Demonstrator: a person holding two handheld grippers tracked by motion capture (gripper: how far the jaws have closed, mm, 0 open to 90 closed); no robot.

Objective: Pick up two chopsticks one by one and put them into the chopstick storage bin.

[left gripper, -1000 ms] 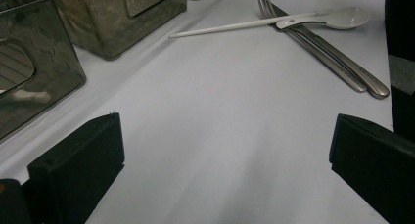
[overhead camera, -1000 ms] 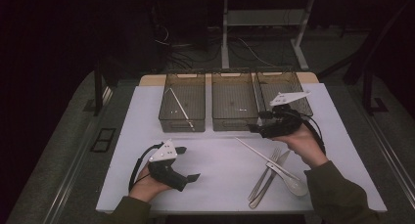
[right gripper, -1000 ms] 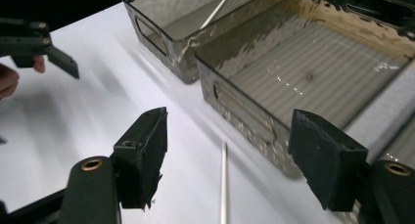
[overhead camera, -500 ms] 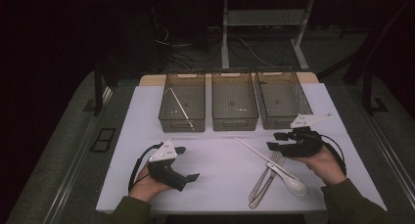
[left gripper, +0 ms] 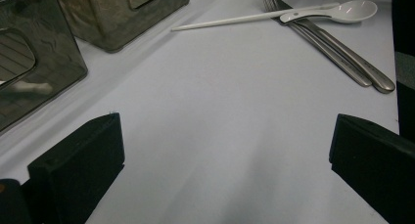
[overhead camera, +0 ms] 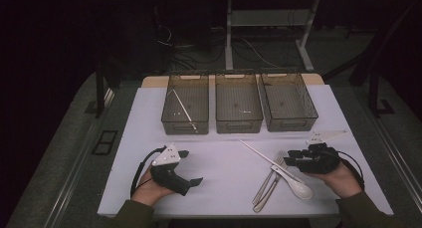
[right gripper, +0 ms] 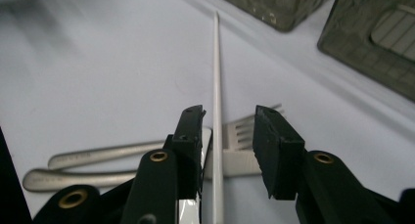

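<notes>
The desk (overhead camera: 149, 118) carries three clear bins (overhead camera: 239, 108) along its far side, and one white stick already lies in the left bin (overhead camera: 185, 108). The loose cutlery lies in a small heap on the near right of the desk: a white chopstick (overhead camera: 259, 152), a white spoon (overhead camera: 298, 187) and two forks (overhead camera: 266, 188), all touching or crossing.

The right claw (right gripper: 222, 123) has just been closing, and its jaws now stand part open on either side of the chopstick without pressing it. The risk, as I judge it, lies in that heap: the chopstick rests across the fork tines and the spoon handle, so a low grip could catch the fork too, or the thin stick could roll or pivot out as the jaws meet.

The left claw (left gripper: 225, 150) rests wide open on the near left of the desk, holding nothing.

The right gripper view shows how the chopstick sits between the jaws, which the high view hides behind the claw body. The high view gives the bins' layout and contents.
</notes>
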